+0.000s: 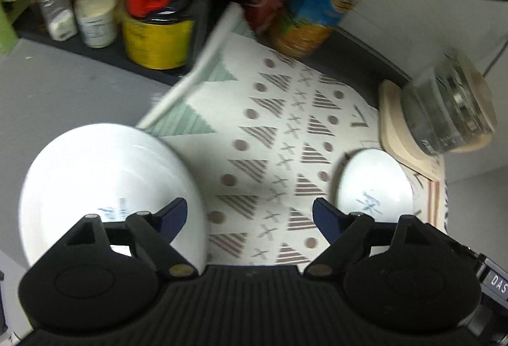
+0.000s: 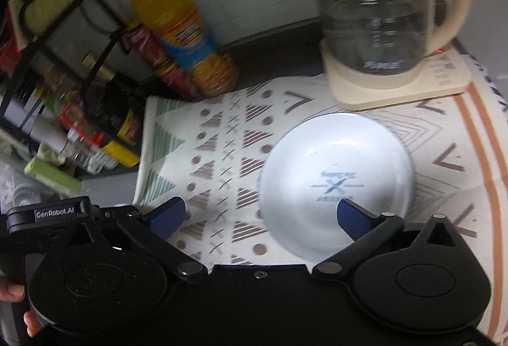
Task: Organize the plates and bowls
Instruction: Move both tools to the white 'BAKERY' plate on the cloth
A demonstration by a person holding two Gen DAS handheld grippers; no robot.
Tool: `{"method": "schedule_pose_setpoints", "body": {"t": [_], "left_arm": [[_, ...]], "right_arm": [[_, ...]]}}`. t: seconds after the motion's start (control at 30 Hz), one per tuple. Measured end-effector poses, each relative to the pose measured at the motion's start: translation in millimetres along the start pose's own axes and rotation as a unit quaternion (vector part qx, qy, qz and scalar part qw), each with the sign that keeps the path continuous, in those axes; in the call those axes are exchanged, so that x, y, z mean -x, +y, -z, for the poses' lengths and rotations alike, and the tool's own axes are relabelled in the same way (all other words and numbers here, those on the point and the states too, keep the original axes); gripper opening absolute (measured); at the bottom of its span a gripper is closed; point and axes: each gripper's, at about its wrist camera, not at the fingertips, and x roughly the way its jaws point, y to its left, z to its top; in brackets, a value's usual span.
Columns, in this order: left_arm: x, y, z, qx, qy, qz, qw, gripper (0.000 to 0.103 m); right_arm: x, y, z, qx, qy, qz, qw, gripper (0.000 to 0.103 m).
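Two white bowls down, both grippers empty.
Patterned mat (image 2: 222, 161) on the table; kettle (image 2: 374, 18) at its far corner. Big bowl (image 1: 104, 180) by the mat's left edge, small bowl (image 2: 336, 180) on the mat. Left gripper (image 1: 250, 212) and right gripper (image 2: 260, 215): jaws spread wide, holding nothing.

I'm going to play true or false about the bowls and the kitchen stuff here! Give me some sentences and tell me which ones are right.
1. The left gripper is open and holds nothing. True.
2. The small white bowl has blue print inside. True.
3. The glass kettle stands on the bare grey counter. False: it stands on its cream base, which rests on the patterned mat.
4. The orange drink bottle lies flat on the mat. False: it stands behind the mat, near the wall.
5. The right gripper is squeezing the bowl's rim. False: its jaws are wide open, holding nothing.
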Motion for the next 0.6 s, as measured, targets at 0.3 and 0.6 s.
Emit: {"method": "schedule_pose_setpoints", "body": {"t": [0.3, 0.6], "left_arm": [[-26, -38, -5, -0.028, 0.025, 0.038, 0.9986, 0.085], [-59, -60, -6, -0.027, 0.055, 0.070, 0.9957, 0.083]], "right_arm": [[13, -33, -4, -0.034, -0.017, 0.038, 0.999, 0.103], [14, -71, -9, -0.085, -0.012, 0.060, 0.994, 0.095]]}}
